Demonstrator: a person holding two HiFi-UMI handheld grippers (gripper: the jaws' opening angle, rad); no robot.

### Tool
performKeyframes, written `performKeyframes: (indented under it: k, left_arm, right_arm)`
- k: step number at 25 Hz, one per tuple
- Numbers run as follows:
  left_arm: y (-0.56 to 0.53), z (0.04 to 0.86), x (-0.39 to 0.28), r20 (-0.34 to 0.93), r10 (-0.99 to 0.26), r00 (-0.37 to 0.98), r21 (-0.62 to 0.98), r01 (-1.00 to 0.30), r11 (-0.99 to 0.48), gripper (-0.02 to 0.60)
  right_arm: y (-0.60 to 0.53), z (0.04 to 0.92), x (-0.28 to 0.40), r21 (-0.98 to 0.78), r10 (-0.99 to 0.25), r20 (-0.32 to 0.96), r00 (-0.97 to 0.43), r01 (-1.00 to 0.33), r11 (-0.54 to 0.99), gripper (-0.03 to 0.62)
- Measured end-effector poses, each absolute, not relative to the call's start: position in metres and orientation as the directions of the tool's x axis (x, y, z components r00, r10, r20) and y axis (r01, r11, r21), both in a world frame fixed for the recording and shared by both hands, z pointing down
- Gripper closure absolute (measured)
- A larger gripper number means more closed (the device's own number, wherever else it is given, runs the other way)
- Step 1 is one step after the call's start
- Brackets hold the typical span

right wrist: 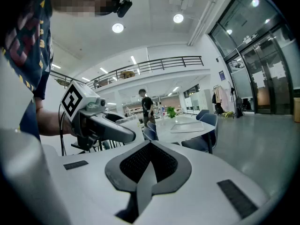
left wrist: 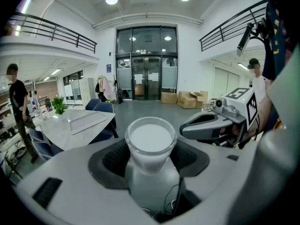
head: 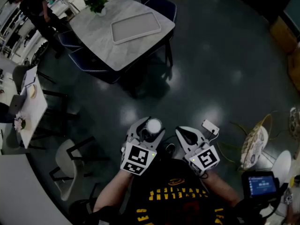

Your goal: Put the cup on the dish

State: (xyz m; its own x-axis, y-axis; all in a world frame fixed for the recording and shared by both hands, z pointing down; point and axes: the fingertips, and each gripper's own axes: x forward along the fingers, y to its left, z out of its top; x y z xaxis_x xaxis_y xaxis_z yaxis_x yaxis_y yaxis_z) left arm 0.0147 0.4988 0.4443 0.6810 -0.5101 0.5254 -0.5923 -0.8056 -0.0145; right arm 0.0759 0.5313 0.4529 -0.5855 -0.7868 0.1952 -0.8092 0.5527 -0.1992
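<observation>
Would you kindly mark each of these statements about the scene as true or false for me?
1. The left gripper holds the cup between its jaws. True.
2. The right gripper is wide open. False: its jaws are together, with nothing between them.
3. The cup stands on the table. False: it is in the left gripper, well away from the table across the floor.
4. A tray lies on the table, and a plant stands near one corner. True.

Head view dim; gripper views bright, fisheye-warped at edges.
</observation>
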Motion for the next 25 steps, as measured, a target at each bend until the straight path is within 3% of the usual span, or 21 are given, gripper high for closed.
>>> performKeyframes:
  k: [8, 11, 13, 25]
  left_arm:
    - [0.487, 0.436, 0.005, 0.524, -0.493, 0.694, -0.008, -0.575, -0.818, 0.319]
    - [0.472, 0.429, -0.002, 0.522, -0.475, 0.708, -0.014, -0.550, -0.835, 0.318]
    - [0.460, 0.423, -0.007, 0.523, -0.458, 0.719, -0.021, -0.526, -0.850, 0.319]
    - [0.379, 0.403, -0.064, 0.526, -0.403, 0.749, 0.017, -0.483, -0.875, 0.319]
  right_arm:
    - [0.521, 0.444, 0.056, -0.164, -0.773, 0.167, -0.612, -0.791, 0.590, 0.588]
    - [0.508, 0.445, 0.036, -0.136, -0.750, 0.174, -0.639, -0.769, 0.624, 0.428]
    - [0.497, 0.442, 0.021, -0.133, -0.735, 0.169, -0.657, -0.754, 0.643, 0.381]
    - [0.402, 0.420, -0.066, -0.031, -0.712, 0.168, -0.681, -0.726, 0.687, 0.379]
